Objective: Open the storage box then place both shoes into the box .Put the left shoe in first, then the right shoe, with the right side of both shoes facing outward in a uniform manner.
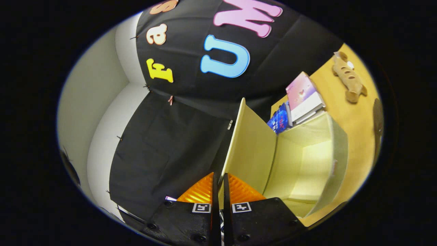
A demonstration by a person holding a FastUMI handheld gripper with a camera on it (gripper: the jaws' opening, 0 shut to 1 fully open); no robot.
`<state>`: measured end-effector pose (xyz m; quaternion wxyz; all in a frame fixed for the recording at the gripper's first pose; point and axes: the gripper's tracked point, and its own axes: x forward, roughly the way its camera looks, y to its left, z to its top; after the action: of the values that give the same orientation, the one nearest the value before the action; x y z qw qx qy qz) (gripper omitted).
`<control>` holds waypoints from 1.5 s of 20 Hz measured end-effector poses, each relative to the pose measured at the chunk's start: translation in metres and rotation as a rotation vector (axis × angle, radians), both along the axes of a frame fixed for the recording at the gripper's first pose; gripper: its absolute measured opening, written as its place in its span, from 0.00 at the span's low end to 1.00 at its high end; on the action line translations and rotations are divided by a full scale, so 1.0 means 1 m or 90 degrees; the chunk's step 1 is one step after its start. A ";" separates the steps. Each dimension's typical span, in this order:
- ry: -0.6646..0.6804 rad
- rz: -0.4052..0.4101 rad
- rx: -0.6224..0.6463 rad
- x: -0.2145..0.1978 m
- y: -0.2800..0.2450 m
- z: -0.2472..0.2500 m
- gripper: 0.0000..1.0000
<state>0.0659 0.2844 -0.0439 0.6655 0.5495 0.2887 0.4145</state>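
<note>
Your tool (221, 186) has its two orange fingers (201, 191) drawn narrow, almost together, with the edge of the storage box lid (251, 150) pinched in the thin gap between them. Both pads look pressed on that edge, so you are holding the lid.

The lid is a pale cream panel, swung up and standing nearly upright, rising from the fingers toward the black cloth wall (170, 143) beyond. It joins the storage box (338, 153) along one side.

The box is open. Its pale yellow-green inside shows just past the right-hand finger: back wall, floor and one side wall, with a low step or fold near the bottom. You can see nothing lying inside the part that shows.

The box sits on a light wooden tabletop (358, 116). Just beyond the box, touching or nearly touching its far wall, is a small stack of books (304, 99), the top one pink and white, with a dark blue packet (280, 119) leaning beside them. Farther along the tabletop, well apart from the box, lies a brown plush toy (349, 78). A dark rounded shape (377, 119) sits at the tabletop's far side; what it is you cannot tell.

A plain white wall (92, 102) stands beside the cloth.
</note>
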 end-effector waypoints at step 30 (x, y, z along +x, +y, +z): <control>-0.002 0.009 -0.236 -0.009 0.066 -0.036 0.93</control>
<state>0.0567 0.3501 -0.0794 0.7531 0.4145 0.3627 0.3598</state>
